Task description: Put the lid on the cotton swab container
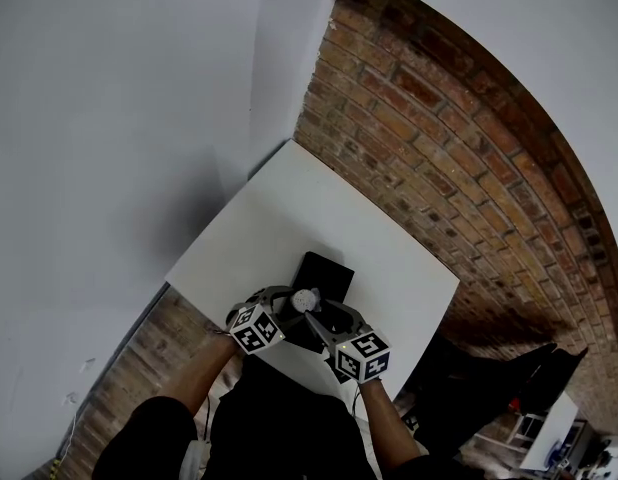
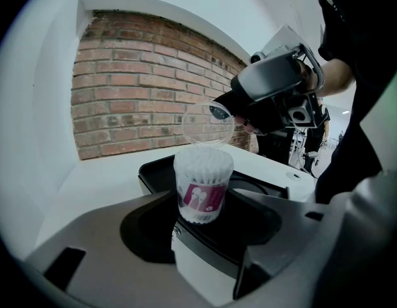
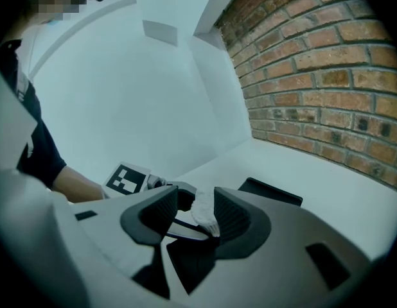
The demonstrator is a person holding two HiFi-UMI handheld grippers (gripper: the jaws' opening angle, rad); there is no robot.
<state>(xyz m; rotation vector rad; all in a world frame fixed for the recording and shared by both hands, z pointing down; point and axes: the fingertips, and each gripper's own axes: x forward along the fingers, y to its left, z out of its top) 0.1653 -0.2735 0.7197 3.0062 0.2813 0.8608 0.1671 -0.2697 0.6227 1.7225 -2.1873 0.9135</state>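
Observation:
A clear cotton swab container (image 2: 203, 185) with a pink label, packed with white swabs, stands upright on the near edge of a black tray (image 2: 153, 172). My left gripper (image 2: 202, 220) is shut on its sides. Just above and behind the container hangs the clear round lid (image 2: 208, 124), tilted on edge, with my right gripper (image 2: 229, 115) shut on its rim. In the right gripper view the lid (image 3: 185, 226) shows as a thin arc between the jaws, with the swabs (image 3: 203, 210) behind it. In the head view both grippers meet over the container (image 1: 305, 297).
The black tray (image 1: 327, 271) lies near the front edge of a white table (image 1: 289, 208). A brick wall (image 1: 439, 158) runs along the table's right side and a white wall along its left. The tray has a round recess (image 2: 253, 188) to the right of the container.

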